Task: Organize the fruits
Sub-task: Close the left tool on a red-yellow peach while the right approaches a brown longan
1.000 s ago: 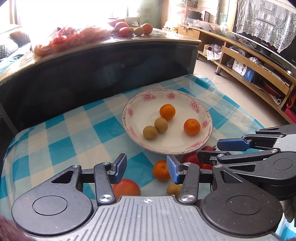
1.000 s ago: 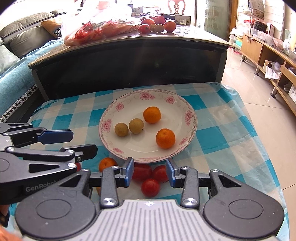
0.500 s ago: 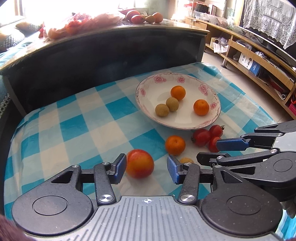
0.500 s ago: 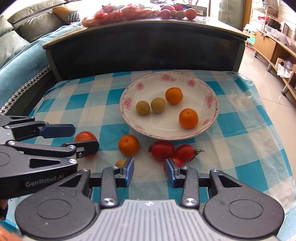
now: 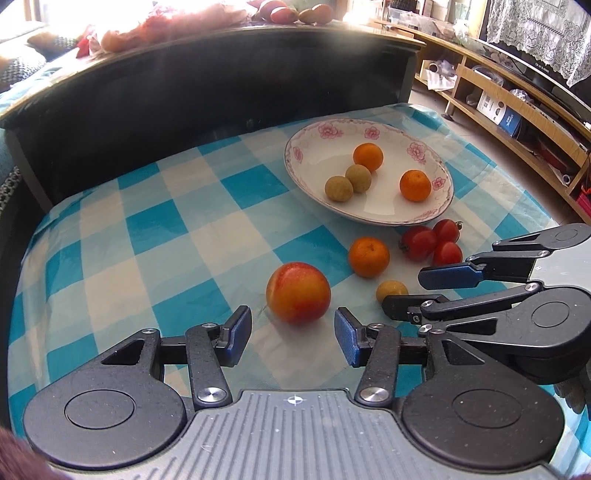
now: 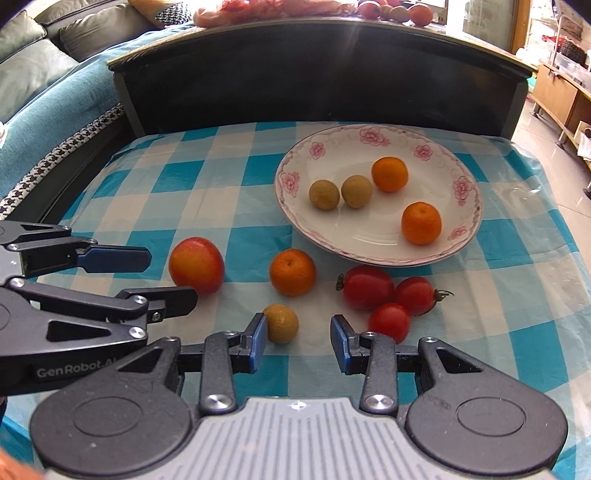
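A white flowered plate on the blue checked cloth holds two tangerines and two small brown fruits. Loose on the cloth in front of it lie a red-yellow apple, a tangerine, three cherry tomatoes and a small brown fruit. My left gripper is open, with the apple just ahead of its jaws. My right gripper is open; the small brown fruit lies just ahead, beside its left finger.
A dark, tall table rises right behind the cloth, with a bag of fruit on top. A wooden shelf unit runs along the right over tiled floor. A teal-covered sofa is at the left.
Both grippers have drawn back from the plate toward the near edge of the cloth. The apple and the small brown fruit, before under the grippers, now show ahead of the jaws.
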A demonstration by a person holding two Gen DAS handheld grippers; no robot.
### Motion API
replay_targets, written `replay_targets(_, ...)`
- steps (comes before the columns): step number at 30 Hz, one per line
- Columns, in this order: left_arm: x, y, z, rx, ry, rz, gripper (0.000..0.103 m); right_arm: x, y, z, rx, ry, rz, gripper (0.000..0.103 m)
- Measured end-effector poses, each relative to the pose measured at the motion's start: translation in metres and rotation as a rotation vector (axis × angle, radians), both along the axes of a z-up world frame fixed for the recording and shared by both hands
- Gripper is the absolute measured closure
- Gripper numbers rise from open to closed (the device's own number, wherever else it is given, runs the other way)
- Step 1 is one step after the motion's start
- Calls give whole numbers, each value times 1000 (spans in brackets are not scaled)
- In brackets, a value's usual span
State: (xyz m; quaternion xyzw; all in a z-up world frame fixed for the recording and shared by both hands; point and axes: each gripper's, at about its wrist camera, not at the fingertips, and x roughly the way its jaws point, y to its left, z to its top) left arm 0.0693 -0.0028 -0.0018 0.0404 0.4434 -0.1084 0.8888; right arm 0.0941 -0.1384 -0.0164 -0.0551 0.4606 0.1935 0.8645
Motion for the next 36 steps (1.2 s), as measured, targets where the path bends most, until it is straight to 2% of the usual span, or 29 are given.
replay_targets(15,4,0,-6,-4,21,-8,43,5,6,-12,-9,-5,37,63)
replay_targets(18,6,-1,-6,-9,23,-14,43,5,8,-12,-27,-11,46,68)
replay_targets(20,8,-2,-8,-15,26,-22,43,4,8,-11,-23,-5,51,76)
replay_targets(27,14,-12,-14,18,8,-65,43,4,-4,-9,3,23,28,76)
replay_targets(36,27,-15,-23,0,12,-49,45,5,-17,-10,42,36,10,76)
